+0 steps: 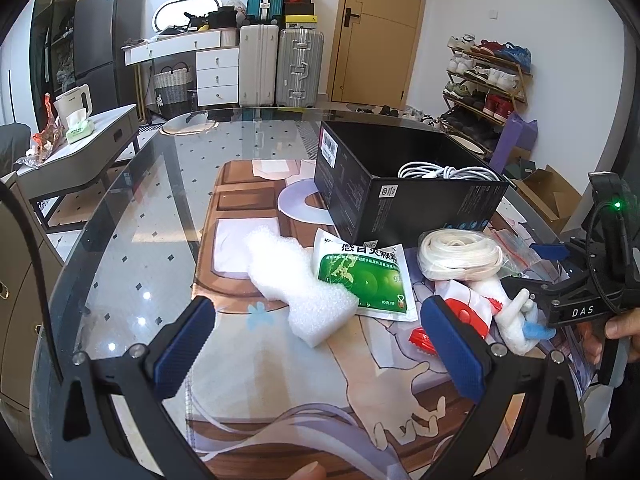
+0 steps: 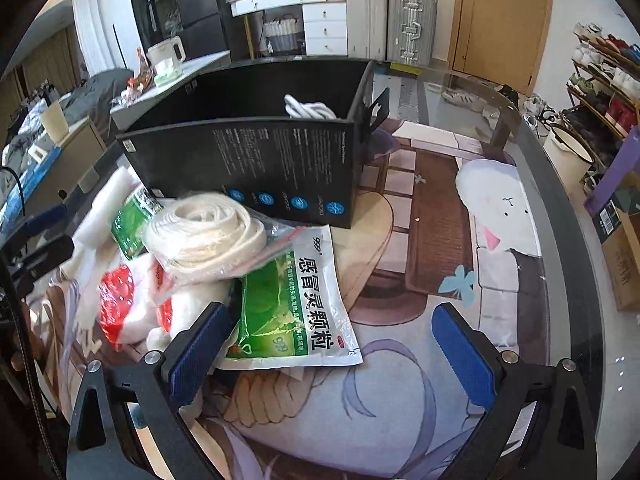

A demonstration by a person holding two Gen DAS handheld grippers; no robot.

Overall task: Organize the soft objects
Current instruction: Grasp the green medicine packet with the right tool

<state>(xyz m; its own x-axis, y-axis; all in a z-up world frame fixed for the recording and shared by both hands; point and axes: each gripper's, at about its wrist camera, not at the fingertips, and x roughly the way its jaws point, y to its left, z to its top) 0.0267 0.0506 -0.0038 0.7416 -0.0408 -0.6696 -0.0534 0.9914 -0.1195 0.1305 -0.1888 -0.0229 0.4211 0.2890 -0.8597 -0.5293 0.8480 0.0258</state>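
A black open box (image 1: pixel 400 196) (image 2: pixel 256 160) stands on the printed mat and holds a coiled white cable (image 1: pixel 444 172) (image 2: pixel 308 110). In front of it lie a white foam piece (image 1: pixel 296 280), a green-and-white medicine pouch (image 1: pixel 364 276), a second such pouch (image 2: pixel 292 304), a bagged coil of cream strap (image 1: pixel 460 254) (image 2: pixel 204 236) and a white plush toy with red parts (image 1: pixel 512 316) (image 2: pixel 132 308). My left gripper (image 1: pixel 320 348) is open above the mat near the foam. My right gripper (image 2: pixel 332 352) is open, its left finger (image 2: pixel 196 352) beside the second pouch; it shows at the right in the left wrist view (image 1: pixel 536 268).
The glass table's rim (image 1: pixel 92 220) curves at left and far side. A grey side table (image 1: pixel 80 148) with a kettle and wipes stands at the left. Suitcases, a door and a shoe rack (image 1: pixel 488 84) lie beyond. Cardboard boxes (image 2: pixel 624 248) sit on the floor at right.
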